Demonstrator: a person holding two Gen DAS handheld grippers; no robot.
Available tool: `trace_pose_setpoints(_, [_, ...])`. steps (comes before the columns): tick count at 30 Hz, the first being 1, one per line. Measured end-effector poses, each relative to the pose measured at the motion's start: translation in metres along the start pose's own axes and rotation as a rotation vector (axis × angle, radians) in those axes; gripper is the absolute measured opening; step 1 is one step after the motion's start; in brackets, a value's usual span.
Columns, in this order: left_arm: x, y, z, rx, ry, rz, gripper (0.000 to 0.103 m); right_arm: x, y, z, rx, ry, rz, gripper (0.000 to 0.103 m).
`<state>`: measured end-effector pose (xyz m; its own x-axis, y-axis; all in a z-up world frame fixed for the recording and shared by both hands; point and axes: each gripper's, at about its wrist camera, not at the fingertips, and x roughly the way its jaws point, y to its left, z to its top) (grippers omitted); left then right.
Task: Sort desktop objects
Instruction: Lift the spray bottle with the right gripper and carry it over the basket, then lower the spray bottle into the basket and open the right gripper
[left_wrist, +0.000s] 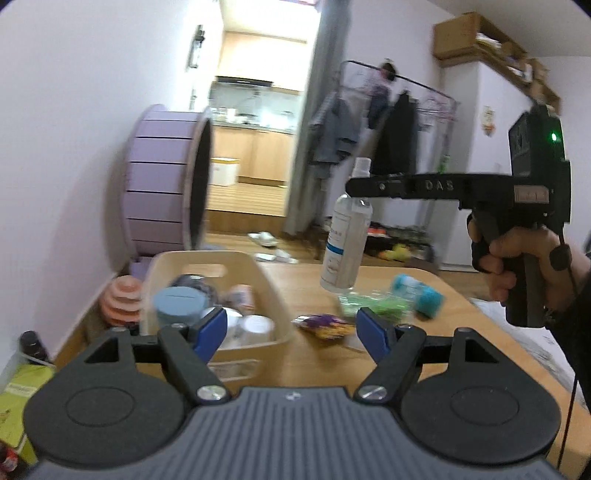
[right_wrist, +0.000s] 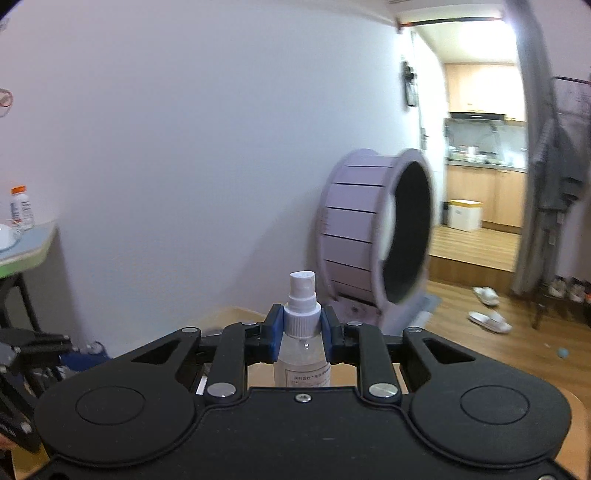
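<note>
Left of the spray bottle (left_wrist: 347, 236), the cream bin (left_wrist: 273, 291) is sitting on the table (left_wrist: 388, 373), already holding jars and a blue-lidded tub. My left tongs (left_wrist: 293, 326) are hovering spread wide and empty, nearer to me than the bottle, over a snack packet (left_wrist: 325, 325). My right tongs (right_wrist: 302, 332) are pinching the clear spray bottle by its neck, holding it in the air above the table, with a green packet (left_wrist: 373, 304) and teal-capped container (left_wrist: 417, 291) lying below and right of it.
</note>
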<state>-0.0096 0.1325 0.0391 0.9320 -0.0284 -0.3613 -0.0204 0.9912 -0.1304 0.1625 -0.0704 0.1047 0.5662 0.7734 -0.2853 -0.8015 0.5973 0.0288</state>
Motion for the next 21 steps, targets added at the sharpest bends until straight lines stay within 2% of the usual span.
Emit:
trace_pose_setpoints(8, [0.007, 0.027, 0.0, -0.02, -0.009, 0.106, 0.076, 0.084, 0.018, 0.02, -0.036, 0.042, 0.092, 0.022])
trace_pose_setpoints(16, [0.002, 0.024, 0.0, -0.012, -0.014, 0.088, 0.076, 0.131, 0.018, 0.023, -0.031, 0.05, 0.085, 0.022])
trace_pose_setpoints(21, [0.001, 0.024, -0.002, -0.012, -0.011, 0.084, 0.076, 0.151, 0.022, 0.017, -0.038, 0.084, 0.075, 0.022])
